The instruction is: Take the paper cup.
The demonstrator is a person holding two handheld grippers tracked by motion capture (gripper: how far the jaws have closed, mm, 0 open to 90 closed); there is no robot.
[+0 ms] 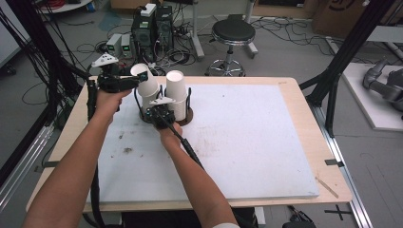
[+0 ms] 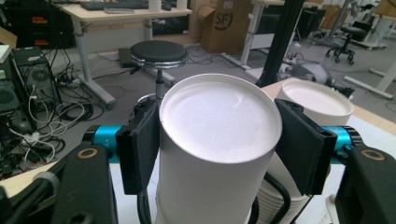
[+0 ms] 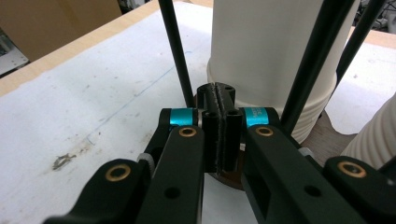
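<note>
High view first: I see my left gripper point(image 1: 134, 80) at the far left part of the white mat point(image 1: 247, 142), clamped on a white paper cup point(image 1: 145, 80) that sits upside down and tilted, raised a little above the left stack of cups point(image 1: 151, 100) beneath it. Beside it stands the right stack of cups point(image 1: 176, 95), upright and also bottom-up, and both stacks sit inside a black wire cup holder point(image 1: 189, 97) on a brown round base. My right gripper point(image 1: 159, 114) rests low at the near side of that holder, with my hand behind it.

Left gripper view: my two black pads press on opposite sides of the paper cup point(image 2: 219, 140), just under its closed bottom, which faces the camera. The other stack point(image 2: 314, 95) shows just behind the right-hand pad, and a black stool point(image 2: 159, 53) stands on the floor beyond the table.

Right gripper view: my jaws are pressed together with nothing between them, their tips point(image 3: 219, 100) right at the foot of the holder, just in front of a ribbed stack of cups point(image 3: 275, 70). Thin black rods of the holder point(image 3: 175, 51) rise on either side of it. Whether the tips touch the brown base I cannot tell.
</note>
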